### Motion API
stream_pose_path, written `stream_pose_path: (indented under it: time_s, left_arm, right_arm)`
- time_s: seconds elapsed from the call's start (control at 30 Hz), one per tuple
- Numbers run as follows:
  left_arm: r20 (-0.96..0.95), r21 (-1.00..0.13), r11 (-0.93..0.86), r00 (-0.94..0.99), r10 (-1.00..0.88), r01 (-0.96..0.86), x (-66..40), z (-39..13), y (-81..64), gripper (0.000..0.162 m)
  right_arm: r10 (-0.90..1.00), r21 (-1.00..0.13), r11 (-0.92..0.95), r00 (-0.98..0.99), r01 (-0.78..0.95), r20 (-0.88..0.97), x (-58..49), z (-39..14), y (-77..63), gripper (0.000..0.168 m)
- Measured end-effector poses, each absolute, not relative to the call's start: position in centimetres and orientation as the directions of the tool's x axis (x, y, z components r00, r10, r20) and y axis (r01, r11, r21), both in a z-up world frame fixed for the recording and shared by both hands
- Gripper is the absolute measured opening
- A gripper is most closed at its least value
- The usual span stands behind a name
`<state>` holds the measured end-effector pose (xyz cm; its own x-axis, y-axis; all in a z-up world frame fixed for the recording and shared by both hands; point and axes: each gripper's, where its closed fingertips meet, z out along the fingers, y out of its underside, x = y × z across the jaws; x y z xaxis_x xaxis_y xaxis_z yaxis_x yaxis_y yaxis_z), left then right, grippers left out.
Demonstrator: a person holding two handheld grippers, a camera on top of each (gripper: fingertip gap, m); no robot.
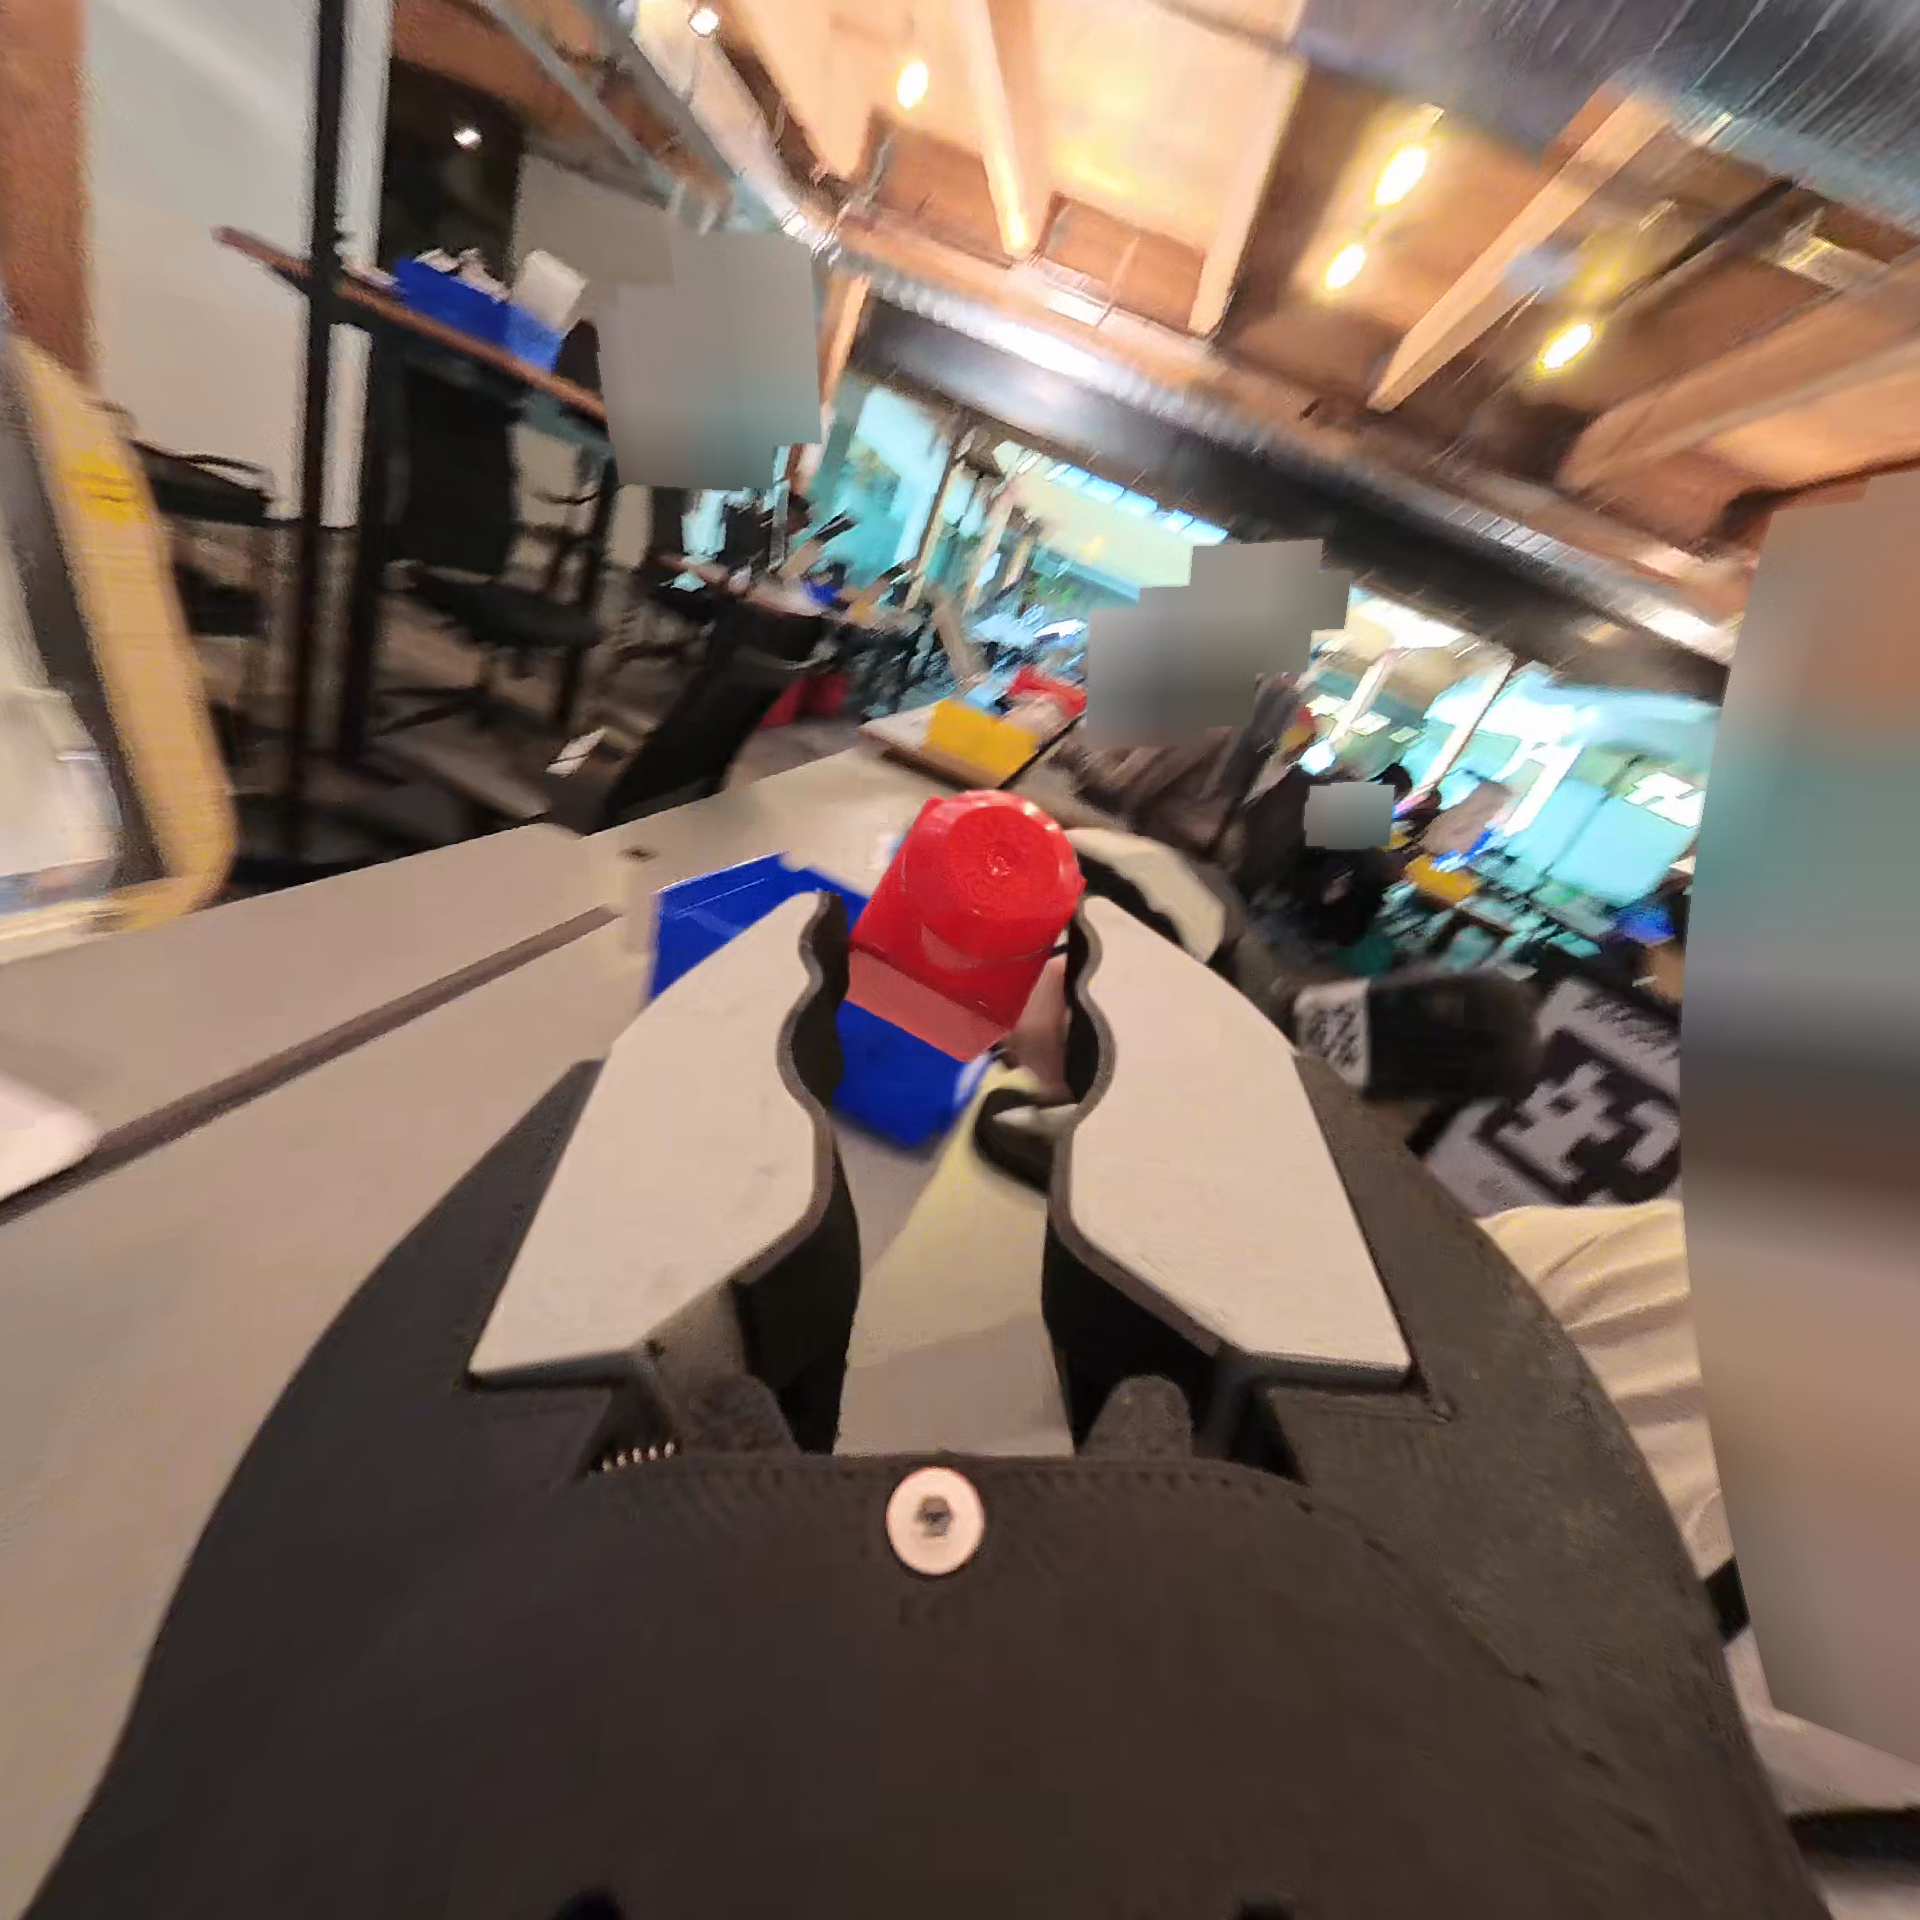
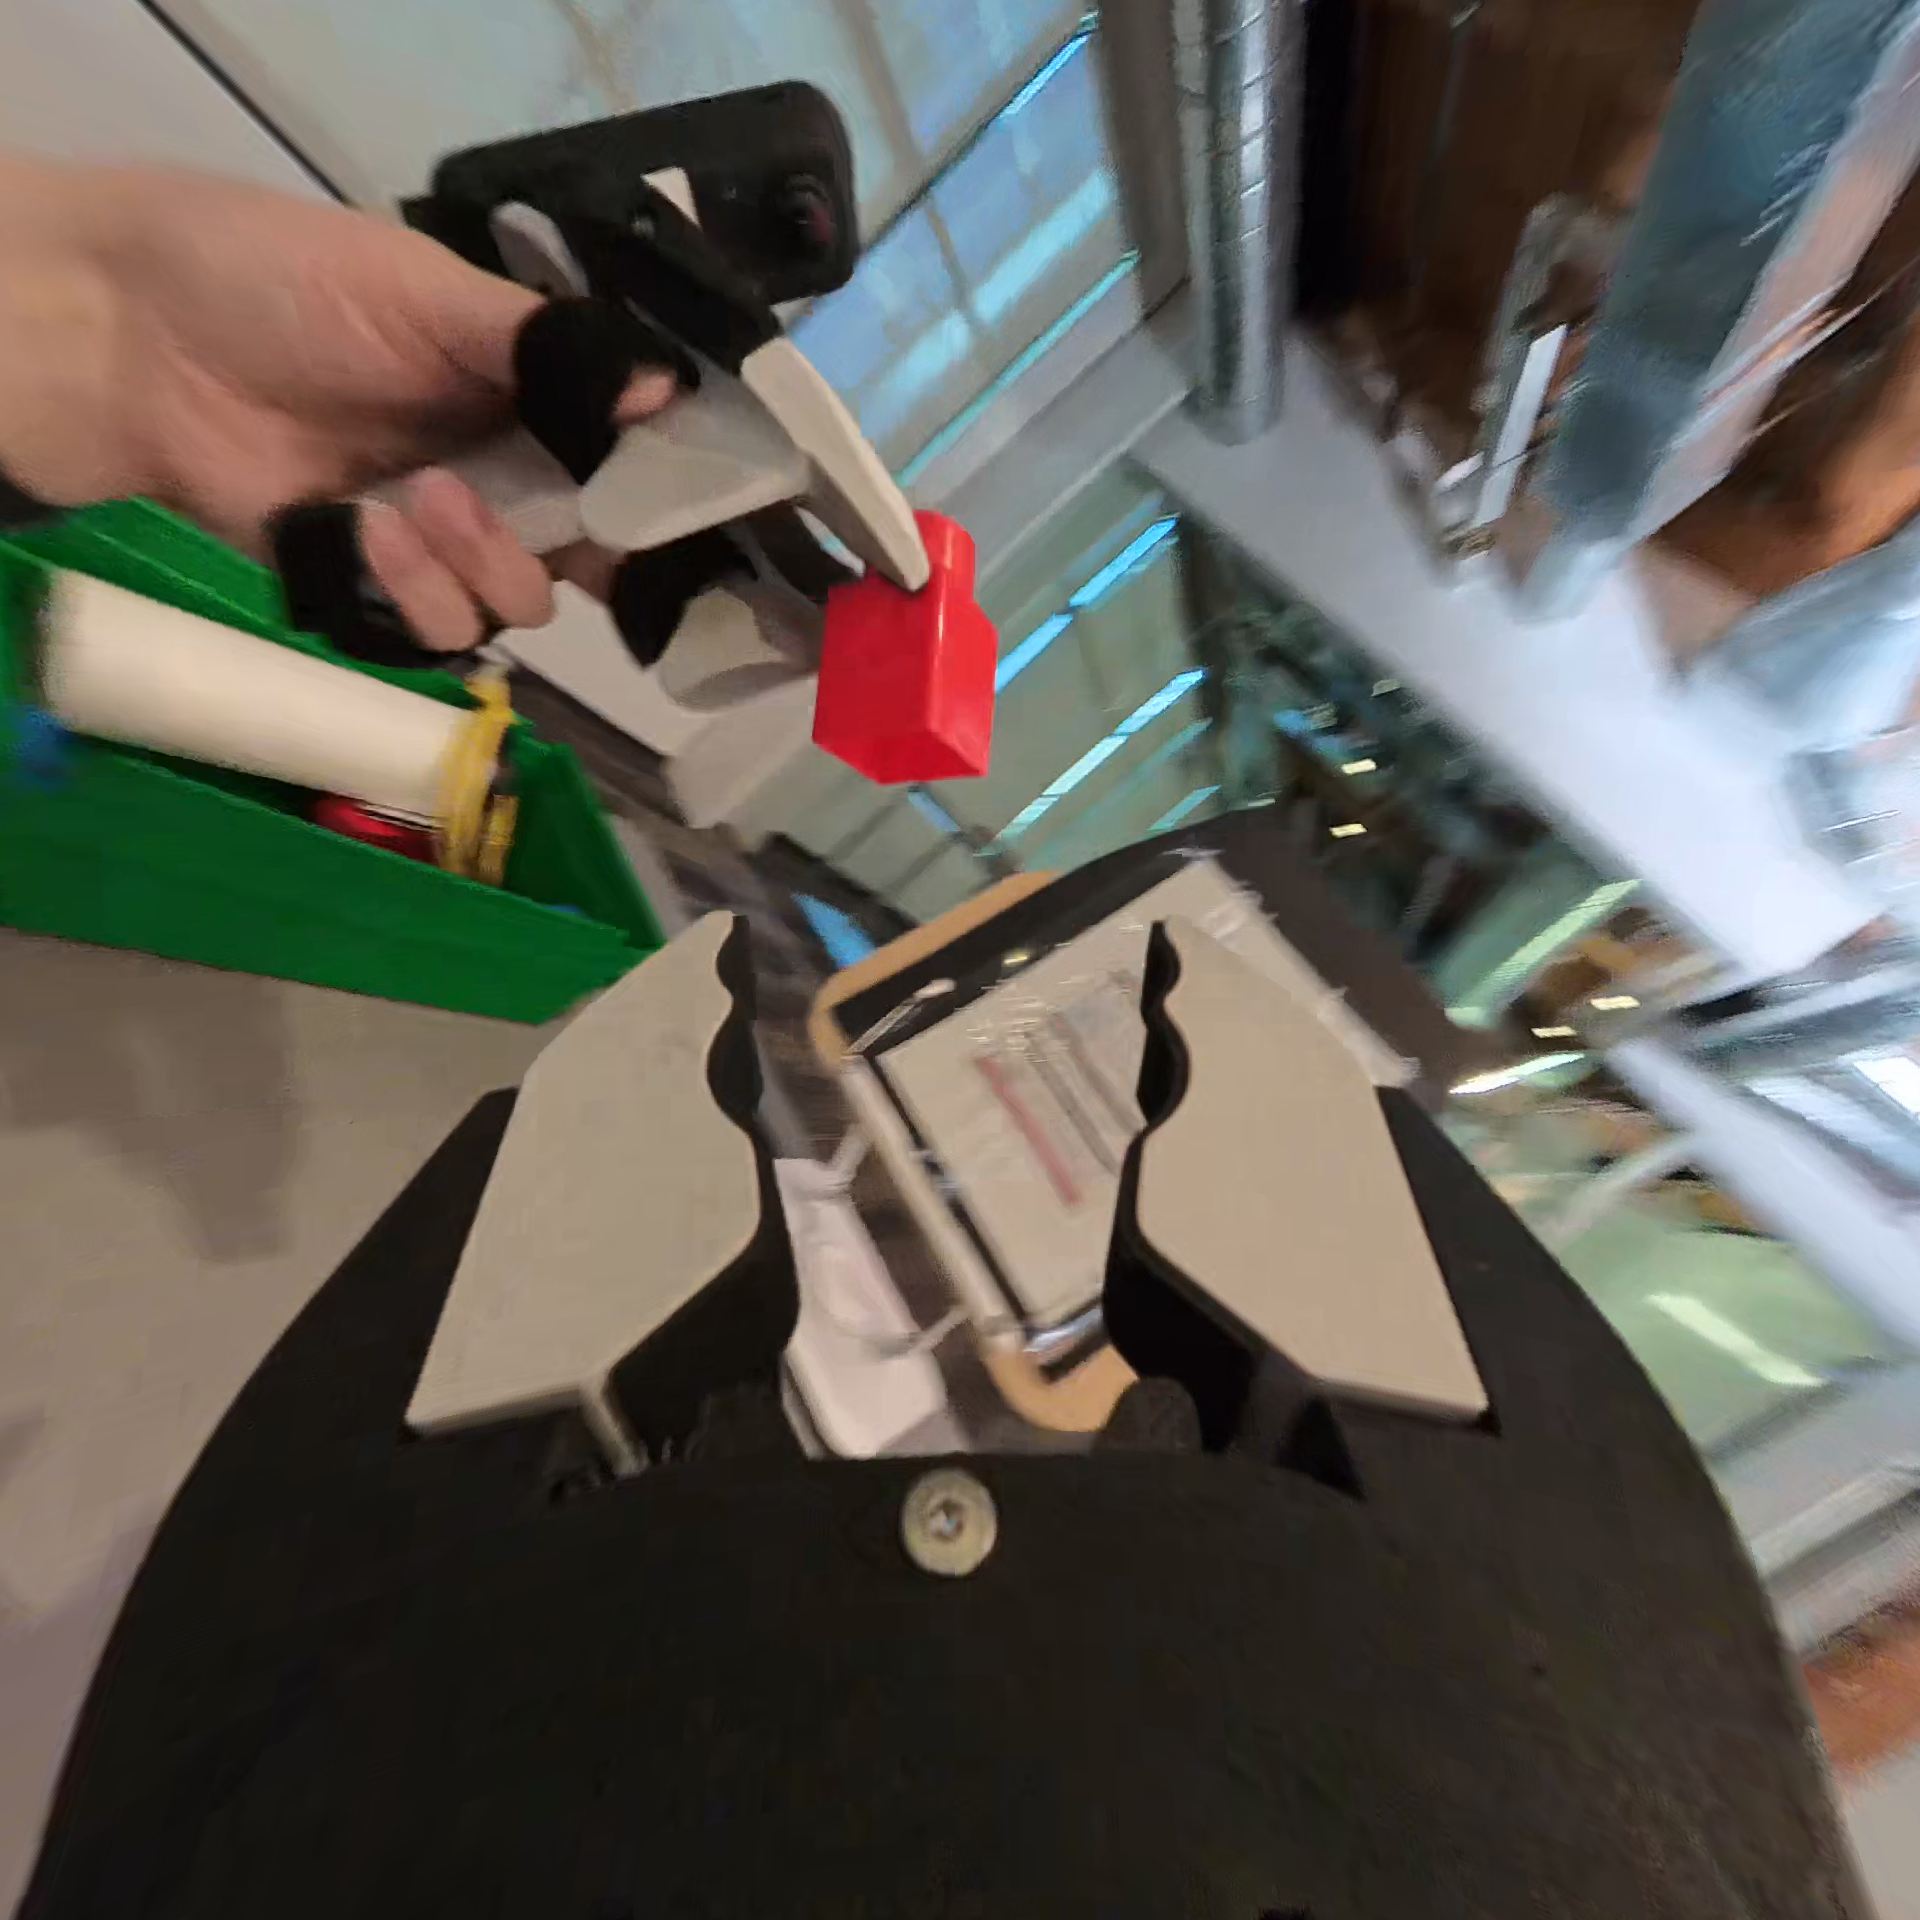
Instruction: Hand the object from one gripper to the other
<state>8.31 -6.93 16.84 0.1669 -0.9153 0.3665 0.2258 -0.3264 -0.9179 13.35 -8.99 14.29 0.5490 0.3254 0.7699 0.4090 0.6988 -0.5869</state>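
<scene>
The object is a red plastic piece [image 1: 971,914] with a round ribbed cap on a square body. My left gripper [image 1: 954,920] is shut on it at the fingertips and holds it in the air above the table. In the right wrist view the left gripper [image 2: 862,608] holds the red piece [image 2: 904,665] by its narrow cap end, with the square body hanging down. My right gripper [image 2: 945,935] is open and empty, below the piece and apart from it. Its black body with square markers [image 1: 1538,1101] shows behind the piece in the left wrist view.
A green bin [image 2: 260,894] with a white roll [image 2: 239,707] stands on the grey table [image 1: 312,1039]. A blue bin [image 1: 727,914] sits under the left gripper. A bare hand [image 2: 208,343] holds the left gripper. A wood-framed board [image 2: 1039,1091] lies beyond the right fingers.
</scene>
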Motion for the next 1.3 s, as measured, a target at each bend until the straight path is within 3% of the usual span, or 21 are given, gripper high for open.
stream_pose_path:
  time_s: [0.07,0.27,0.33,0.4,0.47,0.53,0.6,0.67,0.7,0.8,0.87,1.03,1.23,1.3]
  left_arm:
    - [0.402,-0.892,-0.368,0.089,-0.911,0.262,10.5,16.8,-8.1,0.039]
    - [0.475,-0.851,-0.474,-0.056,-0.878,0.225,15.8,15.8,-9.9,0.039]
    - [0.49,-0.846,-0.496,-0.078,-0.868,0.197,16.6,15.3,-10.3,0.038]
    - [0.483,-0.843,-0.491,-0.093,-0.871,0.22,16.2,15.5,-10.3,0.041]
    - [0.397,-0.879,-0.391,-0.036,-0.917,0.272,14.9,16.1,-9.9,0.052]
    - [0.209,-0.96,-0.163,0.196,-0.958,0.23,13.6,15.8,-8.9,0.063]
    - [-0.039,-0.991,0.093,0.46,-0.887,0.095,12.4,15.4,-7.9,0.086]
    - [-0.288,-0.948,0.311,0.601,-0.745,-0.069,11.8,15.6,-8.0,0.093]
    - [-0.395,-0.905,0.404,0.626,-0.673,-0.136,12.0,15.9,-8.5,0.092]
    - [-0.575,-0.793,0.548,0.622,-0.531,-0.266,13.8,15.8,-10.1,0.087]
    - [-0.579,-0.801,0.504,0.632,-0.515,-0.323,14.6,14.9,-9.4,0.091]
    - [-0.68,-0.721,0.515,0.617,-0.396,-0.464,15.0,13.4,-7.7,0.094]
    - [-0.701,-0.688,0.588,0.598,-0.388,-0.425,14.5,13.8,-8.0,0.07]
    - [-0.714,-0.674,0.611,0.579,-0.394,-0.416,14.3,13.8,-8.0,0.069]
  right_arm:
    - [0.181,-0.513,0.734,0.599,0.446,0.78,13.7,15.2,-9.2,0.07]
    - [0.034,-0.402,0.755,0.581,0.518,0.813,14.4,15.5,-9.2,0.058]
    - [0.038,-0.405,0.756,0.582,0.515,0.812,15.0,15.6,-9.1,0.037]
    - [0.146,-0.495,0.747,0.617,0.444,0.773,15.6,15.9,-8.9,0.037]
    - [0.358,-0.68,0.666,0.667,0.308,0.653,16.5,16.2,-8.0,0.037]
    - [0.641,-0.877,0.474,0.653,0.077,0.403,17.1,16.2,-7.3,0.037]
    - [0.881,-0.961,0.146,0.472,-0.235,0.019,17.6,16.6,-7.3,0.036]
    - [0.931,-0.856,-0.255,0.126,-0.449,-0.344,18.2,17.1,-7.5,0.036]
    - [0.882,-0.768,-0.434,-0.051,-0.471,-0.468,18.3,17.0,-7.5,0.036]
    - [0.639,-0.478,-0.768,-0.452,-0.426,-0.622,18.3,16.7,-7.2,0.036]
    - [0.516,-0.361,-0.855,-0.557,-0.372,-0.651,17.2,16.0,-7.2,0.036]
    - [0.512,-0.382,-0.859,-0.537,-0.341,-0.671,13.3,14.5,-9.1,0.037]
    - [0.62,-0.534,-0.784,-0.43,-0.316,-0.656,11.2,13.8,-10.7,0.037]
    - [0.659,-0.592,-0.751,-0.376,-0.292,-0.651,11.0,13.7,-10.9,0.038]
